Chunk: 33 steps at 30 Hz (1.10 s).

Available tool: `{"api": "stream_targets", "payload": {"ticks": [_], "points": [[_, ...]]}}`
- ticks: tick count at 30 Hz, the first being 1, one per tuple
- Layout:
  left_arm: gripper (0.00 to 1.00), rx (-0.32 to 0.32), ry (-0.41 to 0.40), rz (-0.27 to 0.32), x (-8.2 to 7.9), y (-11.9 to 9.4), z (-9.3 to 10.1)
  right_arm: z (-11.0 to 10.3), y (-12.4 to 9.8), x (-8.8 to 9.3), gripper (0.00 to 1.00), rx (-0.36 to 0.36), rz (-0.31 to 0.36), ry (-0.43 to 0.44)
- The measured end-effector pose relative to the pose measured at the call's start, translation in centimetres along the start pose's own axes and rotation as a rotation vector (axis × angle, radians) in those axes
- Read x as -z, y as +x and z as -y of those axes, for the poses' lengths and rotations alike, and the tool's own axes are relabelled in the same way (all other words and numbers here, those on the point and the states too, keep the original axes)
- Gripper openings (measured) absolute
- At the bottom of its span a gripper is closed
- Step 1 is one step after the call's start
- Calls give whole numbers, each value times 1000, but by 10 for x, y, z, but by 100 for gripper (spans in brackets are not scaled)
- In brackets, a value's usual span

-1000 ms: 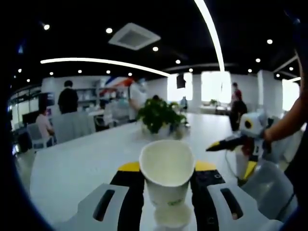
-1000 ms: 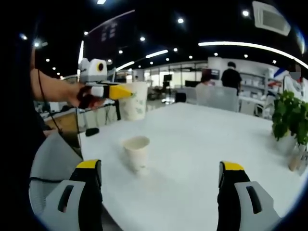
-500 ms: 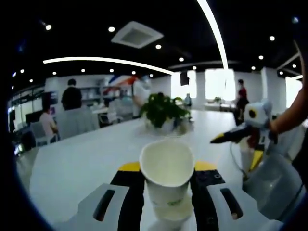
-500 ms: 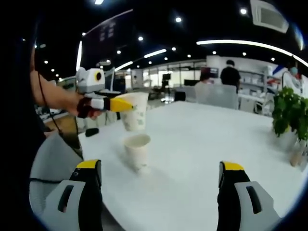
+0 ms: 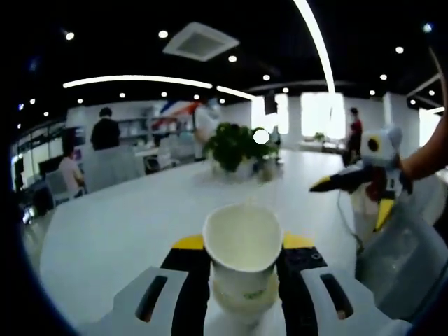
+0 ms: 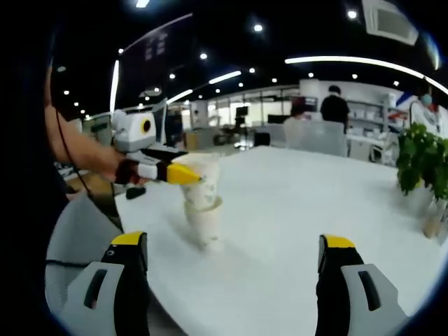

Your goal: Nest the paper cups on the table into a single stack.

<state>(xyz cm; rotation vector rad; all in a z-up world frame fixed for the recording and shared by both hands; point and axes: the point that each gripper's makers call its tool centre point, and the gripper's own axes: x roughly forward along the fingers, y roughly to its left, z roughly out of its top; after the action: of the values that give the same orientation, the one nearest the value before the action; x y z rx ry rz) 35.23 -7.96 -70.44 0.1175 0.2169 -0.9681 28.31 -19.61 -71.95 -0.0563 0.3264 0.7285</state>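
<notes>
In the left gripper view the left gripper [image 5: 243, 276] is clenched on a white paper cup [image 5: 242, 257], its yellow-tipped jaws pressing the cup's two sides. The cup stands roughly upright, mouth open toward the top of the view, long axis running up and down between the jaws. Its base sits low over the white counter [image 5: 119, 231]. Further back on the counter is a potted green plant [image 5: 238, 145]. To the right in this view the right gripper [image 5: 353, 180] comes in, held by a person's hand, beside a pale chair back [image 5: 392, 262].

In the right gripper view the held cup [image 6: 197, 182] is partly lowered into a second paper cup [image 6: 205, 225] that stands upright on the counter [image 6: 294, 210], mouth up; the upper cup leans slightly, its axis close to vertical, its lower part inside the rim of the one below. The left gripper [image 6: 171, 173] reaches in from the left, gripping the upper cup. The right gripper [image 6: 234, 276] has its jaws wide apart, released, with nothing between them, well short of the two cups. The plant [image 6: 420, 164] shows at the right edge
</notes>
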Motion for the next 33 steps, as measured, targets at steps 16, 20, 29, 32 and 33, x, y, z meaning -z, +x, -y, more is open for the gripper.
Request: {"api": "stream_targets", "payload": {"ticks": [16,20,29,32,33], "points": [[35,-21,-3,-65,21,8,-5,-3,4,1,100,-6,-3,7],[36,-11,44,-101,29,10,-1,-3,4,2,99,-6,-5,9],[38,-13,45,-146,43,11,1,-2,3,4,99,-5,-11,9],[39,-9,51,-145,44,11,3,-2,4,5,99,-5,-15,9],[39,-10,46,-147,44,12,2,-2,4,5,99,-5,-15,9]]}}
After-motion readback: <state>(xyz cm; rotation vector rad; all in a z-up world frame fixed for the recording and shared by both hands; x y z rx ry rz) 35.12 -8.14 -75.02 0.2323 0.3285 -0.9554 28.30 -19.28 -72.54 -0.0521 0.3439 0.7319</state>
